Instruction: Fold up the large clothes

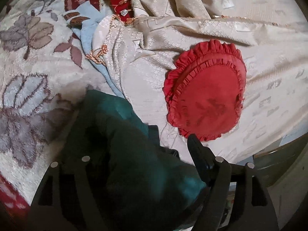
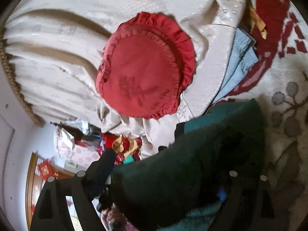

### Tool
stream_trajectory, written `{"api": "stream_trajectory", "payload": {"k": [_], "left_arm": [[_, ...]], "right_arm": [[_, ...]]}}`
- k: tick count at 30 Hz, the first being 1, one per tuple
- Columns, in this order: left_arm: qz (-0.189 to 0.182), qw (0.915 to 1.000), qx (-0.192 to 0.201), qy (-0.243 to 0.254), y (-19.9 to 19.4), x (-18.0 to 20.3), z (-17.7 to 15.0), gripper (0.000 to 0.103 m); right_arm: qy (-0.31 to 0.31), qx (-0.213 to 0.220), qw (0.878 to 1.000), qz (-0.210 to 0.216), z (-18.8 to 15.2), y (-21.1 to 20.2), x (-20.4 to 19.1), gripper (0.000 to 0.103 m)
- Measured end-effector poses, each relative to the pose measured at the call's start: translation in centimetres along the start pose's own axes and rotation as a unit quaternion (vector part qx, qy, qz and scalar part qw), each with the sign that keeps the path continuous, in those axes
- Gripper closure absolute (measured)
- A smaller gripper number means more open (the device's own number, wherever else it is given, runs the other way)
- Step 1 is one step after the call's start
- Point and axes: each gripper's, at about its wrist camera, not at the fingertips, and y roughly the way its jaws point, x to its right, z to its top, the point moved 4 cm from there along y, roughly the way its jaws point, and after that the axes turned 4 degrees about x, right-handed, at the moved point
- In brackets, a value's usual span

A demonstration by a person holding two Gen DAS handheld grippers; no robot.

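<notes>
- In the left wrist view, a cream plush blanket (image 1: 38, 61) with mauve leaf shapes covers the left side of the bed.
- A folded light-blue cloth (image 1: 90, 38) lies next to it, tucked under the edge of a beige patterned bedspread (image 1: 231, 38) that fills the middle and right of the view.
- A dark teal garment (image 1: 119, 144) sits bunched on the blanket at lower centre, draped across the left gripper (image 1: 146, 150).
- That gripper's fingers stand spread; only the right-hand one (image 1: 194, 144) shows, black and clear of the fabric, while the other is hidden under the garment. The cloth lies between them without being pinched.
- A round red cushion (image 1: 206, 92) with a ruffled edge rests on the bedspread to the right of the garment, its lower ruffle just behind that visible fingertip.
- In the right wrist view, which is rolled over, the bedspread (image 2: 57, 48) spreads across the upper left with the red cushion (image 2: 142, 67) on it.
- The right gripper (image 2: 173, 163) has its fingers spread wide as well; the left-hand one (image 2: 105, 161) is free in the air, the other buried in cloth.
- The teal garment (image 2: 211, 144) hangs over the gripper's right half, loose rather than clamped.
- The blue cloth (image 2: 240, 61) and the plush blanket (image 2: 284, 105) lie at the far right.
- A hand (image 2: 115, 217) appears at the bottom edge.
</notes>
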Motion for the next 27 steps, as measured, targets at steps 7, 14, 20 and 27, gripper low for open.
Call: {"api": "stream_trajectory", "payload": {"k": [7, 14, 20, 27], "left_arm": [[0.010, 0.9989, 0.044, 0.016, -0.9, 0.0, 1.4, 0.029], [0.013, 0.9975, 0.063, 0.030, -1.9, 0.3, 2.2, 0.029], [0.017, 0.9908, 0.114, 0.072, -3.5, 2.4, 2.9, 0.029], [0.149, 0.9492, 0.128, 0.246, 1.2, 6.0, 2.0, 0.027]], "right_arm": [[-0.030, 0.030, 0.999, 0.009, 0.4, -0.4, -0.8, 0.016], [-0.061, 0.042, 0.997, 0.020, 0.4, -0.4, -2.4, 0.016], [-0.129, 0.052, 0.990, -0.023, 0.1, 0.0, -4.1, 0.016], [-0.277, 0.033, 0.938, -0.207, -0.1, 5.9, -5.6, 0.016]]}}
